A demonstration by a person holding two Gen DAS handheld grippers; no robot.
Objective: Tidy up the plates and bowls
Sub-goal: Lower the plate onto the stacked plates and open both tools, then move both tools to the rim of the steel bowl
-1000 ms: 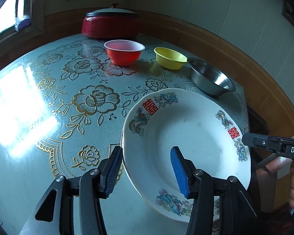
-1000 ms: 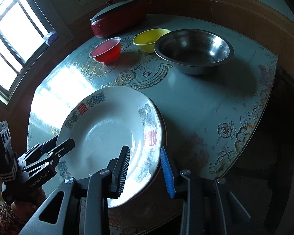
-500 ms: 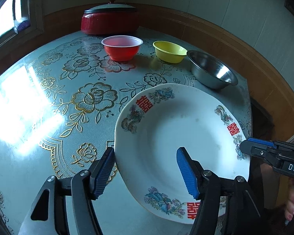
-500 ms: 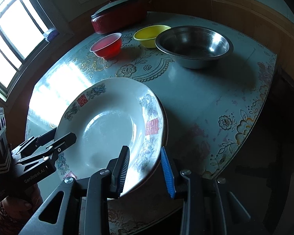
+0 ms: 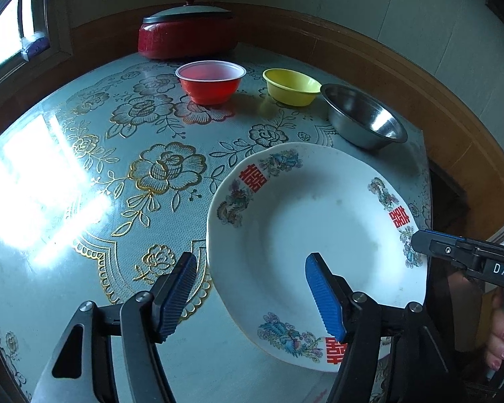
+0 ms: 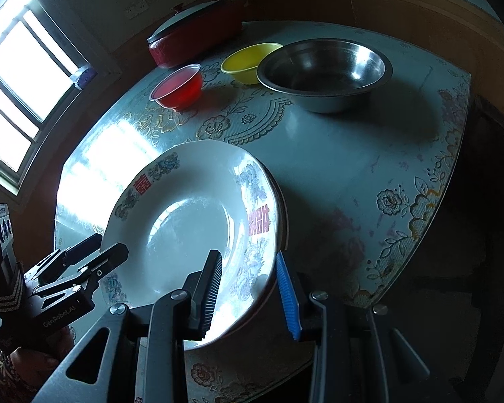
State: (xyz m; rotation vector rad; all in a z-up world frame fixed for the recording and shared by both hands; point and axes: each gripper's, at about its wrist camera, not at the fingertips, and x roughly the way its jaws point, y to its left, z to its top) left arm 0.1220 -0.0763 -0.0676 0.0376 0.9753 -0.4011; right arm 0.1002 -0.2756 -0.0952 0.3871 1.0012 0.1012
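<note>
Big white plate (image 5: 319, 235) with red characters, sitting on another plate at the near edge of the floral table (image 5: 84, 168). Left gripper (image 5: 252, 299) straddling its rim, jaws opening, pads clear of it. Right gripper (image 6: 248, 288) narrow around the opposite rim; can't tell if actually pinching. Further back: red bowl (image 5: 211, 80), yellow bowl (image 5: 292, 86), steel bowl (image 5: 364, 119), then a red lidded pot (image 5: 188, 32).

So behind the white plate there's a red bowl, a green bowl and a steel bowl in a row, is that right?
Not quite: the middle bowl is yellow, not green, as the left wrist view shows. It sits between the red bowl and the steel bowl, behind the white plate.
</note>
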